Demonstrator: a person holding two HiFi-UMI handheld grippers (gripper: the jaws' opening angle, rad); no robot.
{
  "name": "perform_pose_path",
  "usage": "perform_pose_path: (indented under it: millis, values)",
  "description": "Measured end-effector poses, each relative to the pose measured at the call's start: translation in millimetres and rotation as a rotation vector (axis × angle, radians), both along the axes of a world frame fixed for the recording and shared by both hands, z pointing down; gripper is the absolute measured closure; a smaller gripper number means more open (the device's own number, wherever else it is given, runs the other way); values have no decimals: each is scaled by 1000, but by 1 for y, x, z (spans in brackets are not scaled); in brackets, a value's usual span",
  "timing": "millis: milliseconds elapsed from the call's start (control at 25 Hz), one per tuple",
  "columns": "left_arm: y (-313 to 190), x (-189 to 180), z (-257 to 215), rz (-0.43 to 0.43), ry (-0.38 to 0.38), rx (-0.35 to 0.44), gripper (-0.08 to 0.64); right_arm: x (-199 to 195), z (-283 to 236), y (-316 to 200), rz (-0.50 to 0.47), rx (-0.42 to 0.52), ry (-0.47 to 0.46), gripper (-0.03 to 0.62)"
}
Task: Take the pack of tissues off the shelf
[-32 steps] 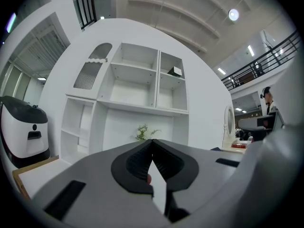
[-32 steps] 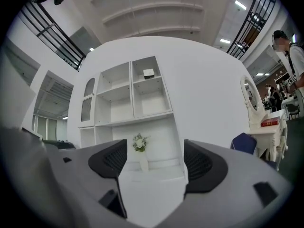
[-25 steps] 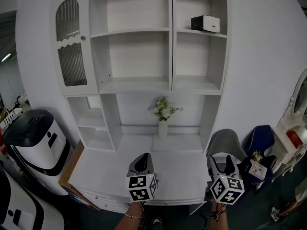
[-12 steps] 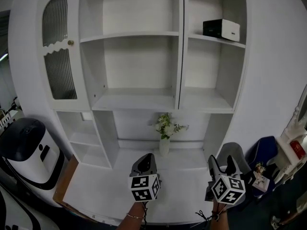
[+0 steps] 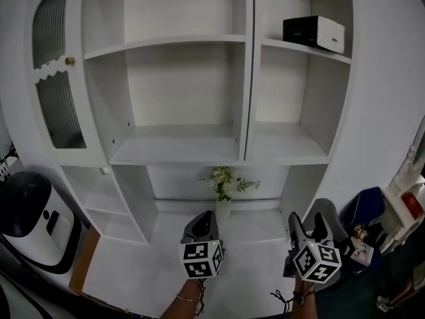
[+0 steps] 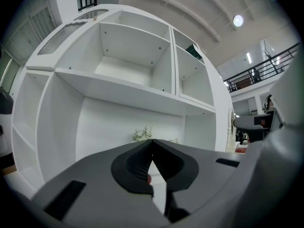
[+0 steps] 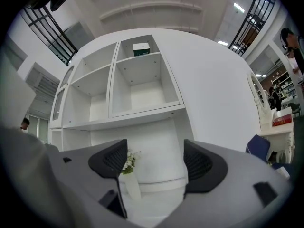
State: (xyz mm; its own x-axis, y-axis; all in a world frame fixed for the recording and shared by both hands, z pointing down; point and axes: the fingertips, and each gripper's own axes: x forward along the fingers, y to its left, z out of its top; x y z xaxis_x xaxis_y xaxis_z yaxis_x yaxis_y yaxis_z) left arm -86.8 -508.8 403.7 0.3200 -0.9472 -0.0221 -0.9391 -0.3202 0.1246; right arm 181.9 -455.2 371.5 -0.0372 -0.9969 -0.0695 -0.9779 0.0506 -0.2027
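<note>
First, in the head view, we see the pack (image 5: 314,32) lying flat on the top right shelf (image 5: 275,44). Its left face is dark and its right face white. Any print is too small to read, and we cannot tell its long axis. The left gripper (image 5: 204,215) and right gripper (image 5: 307,222) are low, well apart from it. In the left gripper view, we find the jaws together, with the pack (image 6: 193,51) a dark sliver above. In the right gripper view, the jaws stand apart around nothing, and the pack (image 7: 141,49) shows white with a green top.

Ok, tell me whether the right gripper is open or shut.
Open: the right gripper shows its jaws wide apart, with nothing held between them.
</note>
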Motion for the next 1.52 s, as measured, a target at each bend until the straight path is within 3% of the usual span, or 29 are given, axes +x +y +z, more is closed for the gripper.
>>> perform_pose_path:
  millis: [680, 1320, 1520]
  values:
    - [-11, 12, -26, -53, -7, 36, 543, 11, -25, -22, -70, 24, 42, 227]
    - [-8, 18, -117, -65, 0, 197, 543, 13, -137, -27, -139, 218, 45, 213]
    - [-5, 20, -150, -72, -28, 260, 543, 22, -169, -27, -140, 260, 41, 209]
